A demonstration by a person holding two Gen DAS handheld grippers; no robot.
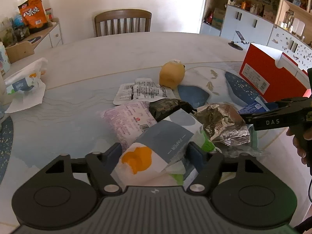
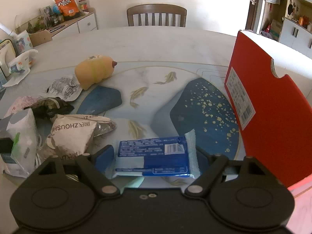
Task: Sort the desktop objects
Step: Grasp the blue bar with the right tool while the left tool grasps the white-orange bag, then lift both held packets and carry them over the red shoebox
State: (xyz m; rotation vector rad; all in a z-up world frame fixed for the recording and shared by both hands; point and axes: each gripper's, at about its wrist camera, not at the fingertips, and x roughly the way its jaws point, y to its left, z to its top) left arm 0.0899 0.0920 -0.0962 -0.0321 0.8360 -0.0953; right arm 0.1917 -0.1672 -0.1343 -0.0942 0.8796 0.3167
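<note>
Your left gripper [image 1: 155,152] has a soft tissue pack [image 1: 154,152] between its blue pads; the grey, white and orange wrapper fills the gap from pad to pad and looks pinched there, so the jaws are clamped on it. The pack sits at the near end of the clutter, tilted up toward the camera.

Your right gripper [image 2: 155,156] straddles a blue wipes packet [image 2: 156,156] that lies flat on the table mat [image 2: 204,105]. Its right pad is against the packet's pale end, but at the left pad the view is too cramped, so whether the jaws actually press the packet I cannot tell.

Just beyond the tissue pack lie a pink-printed pouch [image 1: 126,120], a dark wrapper [image 1: 167,107] and a crumpled silver foil bag [image 1: 224,124], all touching or overlapping. Behind them is a flat white sachet with black print [image 1: 140,91], and past that a yellow plush toy [image 1: 171,76] lying on its side.

To the right, a red box [image 2: 273,120] stands upright, near the wipes packet. Well apart on the left edge of the table [image 1: 126,46] is a second tissue pack [image 1: 25,81] on loose white paper. A wooden chair [image 1: 122,22] stands at the far side.
</note>
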